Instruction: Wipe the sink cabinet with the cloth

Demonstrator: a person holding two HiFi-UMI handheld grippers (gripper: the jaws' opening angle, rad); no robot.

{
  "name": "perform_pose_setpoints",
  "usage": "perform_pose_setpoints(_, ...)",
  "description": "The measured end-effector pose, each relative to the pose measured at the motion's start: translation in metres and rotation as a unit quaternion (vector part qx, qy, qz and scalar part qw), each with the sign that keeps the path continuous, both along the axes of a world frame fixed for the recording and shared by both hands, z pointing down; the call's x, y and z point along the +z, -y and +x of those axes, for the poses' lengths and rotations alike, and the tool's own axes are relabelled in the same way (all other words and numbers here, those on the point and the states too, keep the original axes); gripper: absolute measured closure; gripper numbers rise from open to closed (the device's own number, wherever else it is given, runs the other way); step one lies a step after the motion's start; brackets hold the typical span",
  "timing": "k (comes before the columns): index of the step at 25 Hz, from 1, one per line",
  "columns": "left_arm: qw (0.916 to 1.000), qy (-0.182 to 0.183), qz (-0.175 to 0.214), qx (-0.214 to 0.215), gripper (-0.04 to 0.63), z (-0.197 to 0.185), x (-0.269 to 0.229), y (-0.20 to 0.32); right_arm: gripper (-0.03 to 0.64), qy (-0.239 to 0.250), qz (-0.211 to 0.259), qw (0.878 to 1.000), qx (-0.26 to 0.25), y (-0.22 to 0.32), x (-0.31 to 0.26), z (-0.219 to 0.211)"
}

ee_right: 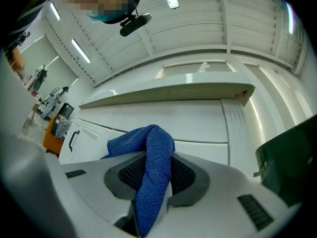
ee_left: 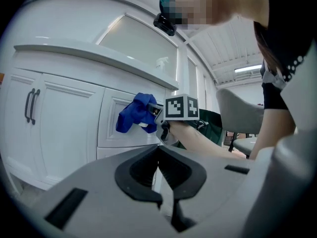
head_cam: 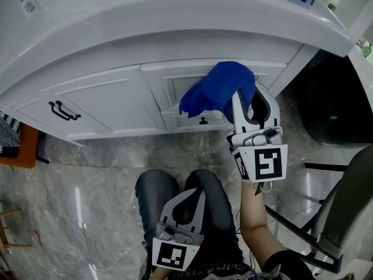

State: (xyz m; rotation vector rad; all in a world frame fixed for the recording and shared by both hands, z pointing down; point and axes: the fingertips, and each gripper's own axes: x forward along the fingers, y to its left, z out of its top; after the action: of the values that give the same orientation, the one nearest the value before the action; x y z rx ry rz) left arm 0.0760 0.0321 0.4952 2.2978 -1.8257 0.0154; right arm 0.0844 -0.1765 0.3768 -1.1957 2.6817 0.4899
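The white sink cabinet (head_cam: pixel 116 92) curves across the head view, with panelled doors under its counter. A blue cloth (head_cam: pixel 218 92) is bunched against the middle door panel, just above a small black knob (head_cam: pixel 203 121). My right gripper (head_cam: pixel 247 98) is shut on the cloth, which hangs down between its jaws in the right gripper view (ee_right: pixel 151 177). My left gripper (head_cam: pixel 189 194) is held low over the person's knee, away from the cabinet, shut with nothing in it. In the left gripper view the closed jaws (ee_left: pixel 159 170) face the cabinet (ee_left: pixel 64 113) and the cloth (ee_left: pixel 133 115).
A black bar handle (head_cam: pixel 64 111) sits on the left door. A dark bin (head_cam: pixel 335 112) stands right of the cabinet and a grey chair (head_cam: pixel 344 214) is at the lower right. An orange object (head_cam: pixel 17 150) lies at the left edge. The floor is grey marble.
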Motion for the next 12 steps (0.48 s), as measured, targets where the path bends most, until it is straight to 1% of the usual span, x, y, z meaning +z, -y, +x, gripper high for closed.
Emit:
perform_pose_setpoints(5,0.9997,-0.012,0.019,0.005,0.591,0.011,-0.009,0.000,0.509,-0.003,-0.010,1.000,-0.004,0.000,0.001,0.007)
perform_pose_setpoints(8,0.9997,-0.009,0.020,0.013,0.591,0.015,-0.012,-0.003,0.509,0.004,-0.021,1.000,-0.005,0.000,0.001,0.011)
perform_pose_setpoints(12,0.9997,-0.012,0.021,0.007,0.591,0.013,-0.013,-0.004,0.509,0.020,-0.030,0.999,-0.011,-0.005,0.000,0.016)
